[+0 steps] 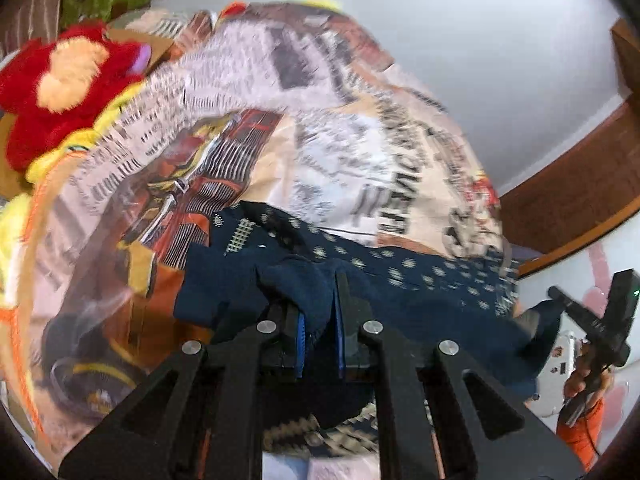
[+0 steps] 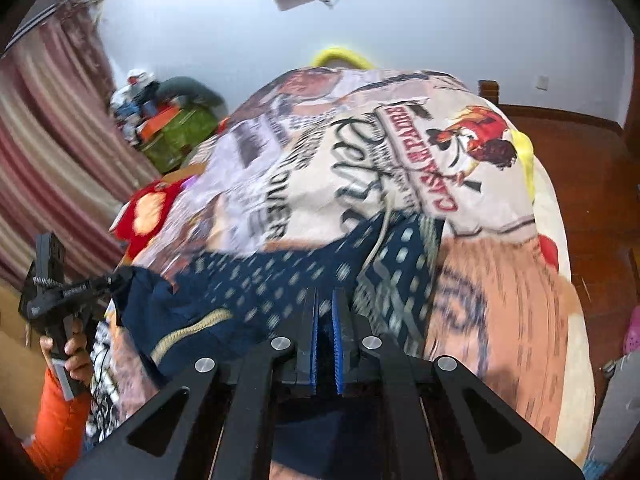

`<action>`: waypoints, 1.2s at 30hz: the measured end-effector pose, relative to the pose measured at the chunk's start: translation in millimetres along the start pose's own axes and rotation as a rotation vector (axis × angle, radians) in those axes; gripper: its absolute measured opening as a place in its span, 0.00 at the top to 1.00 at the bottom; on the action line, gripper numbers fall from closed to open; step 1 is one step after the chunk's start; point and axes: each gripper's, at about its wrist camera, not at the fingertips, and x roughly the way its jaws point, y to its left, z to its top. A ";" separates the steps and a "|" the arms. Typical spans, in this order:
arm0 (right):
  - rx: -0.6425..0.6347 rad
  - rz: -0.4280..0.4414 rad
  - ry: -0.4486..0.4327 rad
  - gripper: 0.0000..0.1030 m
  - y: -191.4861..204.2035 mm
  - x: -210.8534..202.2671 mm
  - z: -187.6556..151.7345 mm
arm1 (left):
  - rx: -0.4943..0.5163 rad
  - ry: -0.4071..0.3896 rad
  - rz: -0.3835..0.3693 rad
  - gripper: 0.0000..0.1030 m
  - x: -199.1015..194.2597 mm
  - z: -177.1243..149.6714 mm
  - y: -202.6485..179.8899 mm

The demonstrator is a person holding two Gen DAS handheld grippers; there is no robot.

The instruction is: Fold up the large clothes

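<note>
A navy blue garment (image 1: 400,276) with small cream dots and cream trim hangs stretched between my two grippers above a bed with a printed cover (image 1: 280,120). My left gripper (image 1: 320,312) is shut on a bunched edge of it. My right gripper (image 2: 325,320) is shut on the garment's other edge (image 2: 256,292). The right gripper also shows at the right of the left wrist view (image 1: 560,300), the left gripper at the left of the right wrist view (image 2: 116,280), each pinching a corner of the garment. Both views are motion blurred.
A red and yellow plush toy (image 1: 60,92) lies at the bed's left. A green box (image 2: 180,132) with clutter stands near a striped curtain (image 2: 48,152). A wooden headboard (image 1: 572,200) and white wall are behind.
</note>
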 end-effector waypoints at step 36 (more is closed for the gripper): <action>-0.261 -0.122 0.120 0.33 1.4 47.4 -20.3 | 0.385 0.091 0.227 0.34 11.8 -54.1 14.7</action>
